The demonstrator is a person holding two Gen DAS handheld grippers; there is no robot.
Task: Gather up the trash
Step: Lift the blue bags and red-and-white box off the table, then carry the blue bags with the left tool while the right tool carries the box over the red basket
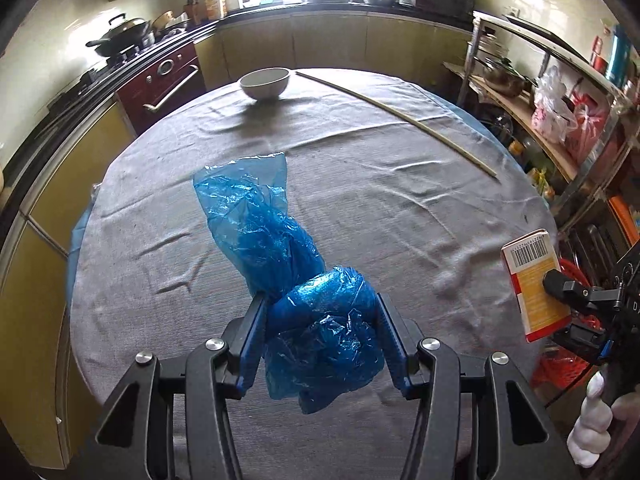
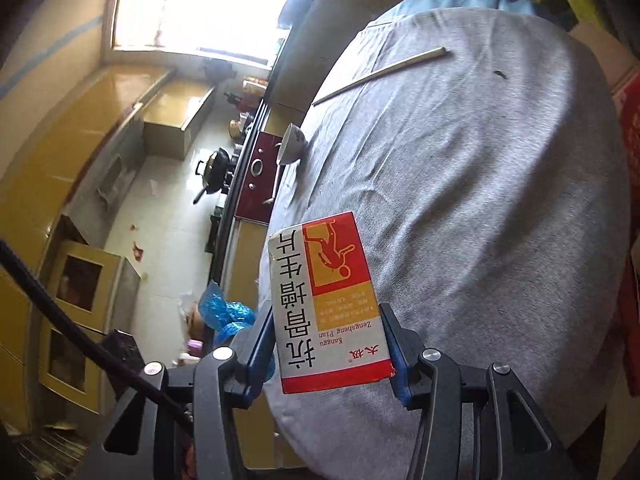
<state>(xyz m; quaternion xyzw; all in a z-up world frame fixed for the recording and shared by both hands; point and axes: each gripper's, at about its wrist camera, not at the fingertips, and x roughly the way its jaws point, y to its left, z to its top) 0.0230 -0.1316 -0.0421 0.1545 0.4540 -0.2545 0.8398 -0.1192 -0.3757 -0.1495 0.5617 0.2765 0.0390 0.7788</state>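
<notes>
Both hands loaded, both items clear of the table (image 1: pixel 400 208).

Left gripper (image 1: pixel 320 320): jaws clamped on the blue plastic bag (image 1: pixel 304 304), bunched into a wad between the pads, loose tail sticking up and away over the grey cloth.

Right gripper (image 2: pixel 326 336): jaws closed on the red-and-white medicine box (image 2: pixel 328 304), held by its narrow sides near the lower end, most of the box cantilevered forward past the fingertips.

Risks:
- Bag is thin, slippery film. The wad could compress and creep out, or the tail could snag on the way.
- Box is light card gripped low; a bump could pivot it in the pads or crush the sides.
- No bin in either view, so drop point unknown; possibly the red basket (image 1: pixel 568 364) off the table's right edge, view is too poor to say.

Bowl (image 1: pixel 265 83) and long stick (image 1: pixel 396 114) remain on the table, well apart from both grippers.
</notes>
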